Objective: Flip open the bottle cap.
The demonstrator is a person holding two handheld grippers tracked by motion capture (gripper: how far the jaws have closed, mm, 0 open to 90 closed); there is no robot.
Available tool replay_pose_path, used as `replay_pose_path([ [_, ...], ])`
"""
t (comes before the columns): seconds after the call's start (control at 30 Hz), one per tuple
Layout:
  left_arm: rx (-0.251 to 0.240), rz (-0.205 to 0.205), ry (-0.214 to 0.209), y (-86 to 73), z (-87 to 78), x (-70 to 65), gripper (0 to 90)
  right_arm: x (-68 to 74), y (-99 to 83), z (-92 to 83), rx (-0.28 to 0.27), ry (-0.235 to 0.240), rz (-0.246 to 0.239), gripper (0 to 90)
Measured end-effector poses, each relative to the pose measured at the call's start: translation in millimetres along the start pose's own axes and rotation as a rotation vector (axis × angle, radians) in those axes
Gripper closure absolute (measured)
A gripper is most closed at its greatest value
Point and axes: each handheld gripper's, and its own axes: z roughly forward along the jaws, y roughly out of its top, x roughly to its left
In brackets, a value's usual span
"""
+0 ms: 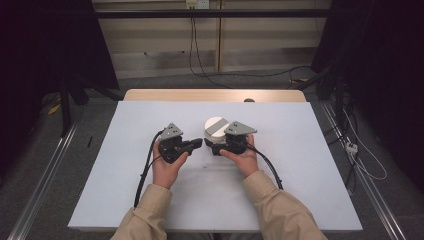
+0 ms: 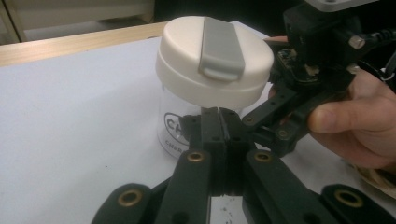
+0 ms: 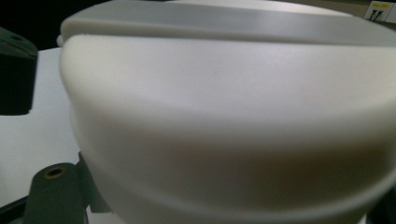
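Jar [image 2: 187, 126] glass and print, left gripper view

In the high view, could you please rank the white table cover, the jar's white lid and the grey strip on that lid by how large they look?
1. white table cover
2. white lid
3. grey strip, a band across the lid
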Motion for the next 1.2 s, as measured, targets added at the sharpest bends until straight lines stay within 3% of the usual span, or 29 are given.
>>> replay_pose_path([
  [1.2, 0.029, 0.034, 0.035, 13.4, 14.8, -3.7, 90.0, 0.2, -0.1, 0.1, 0.002, -0.002, 0.0, 18.8],
])
